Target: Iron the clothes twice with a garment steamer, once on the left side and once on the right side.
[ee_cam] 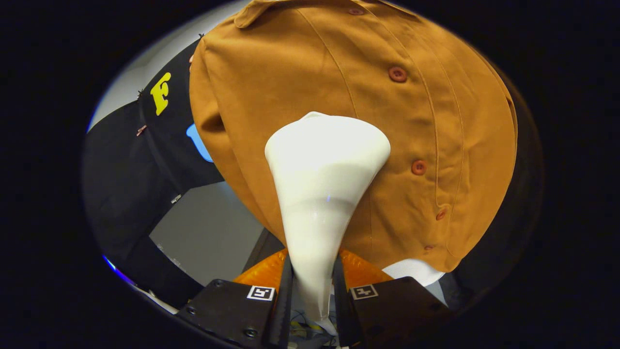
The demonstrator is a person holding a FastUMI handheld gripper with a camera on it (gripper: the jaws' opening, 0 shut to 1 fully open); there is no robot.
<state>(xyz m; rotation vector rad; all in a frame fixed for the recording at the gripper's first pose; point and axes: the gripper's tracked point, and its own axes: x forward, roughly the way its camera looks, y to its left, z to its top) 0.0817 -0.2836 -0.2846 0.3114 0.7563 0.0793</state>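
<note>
Gripper (312,286): both fingers press on the narrow neck of the garment steamer, one on each side, so the tool is clamped firm.
Garment steamer (322,194): white, flaring from the grip up toward twelve o'clock into a broad head. The head lies over the jacket's front; whether it touches the cloth I cannot tell.
Jacket (310,77): brown, buttoned, hanging just beyond the fingers. The collar sits at twelve o'clock, the hem at about five o'clock.
Button placket (417,166): runs down at about two o'clock from the steamer head, with buttons in a line from collar to hem.
Step in hand: by my judgement, a pass on the panel that lies on the nine o'clock side of the placket, with the head about mid-height.
Next move: a steady stroke along this panel, head flat to the cloth, then across the placket to the other panel.
Edges: the sleeve seam (206,121) at ten o'clock and the hem mark the limits.
Open room: grey floor (208,228) at seven o'clock, clear of the cloth.
</note>
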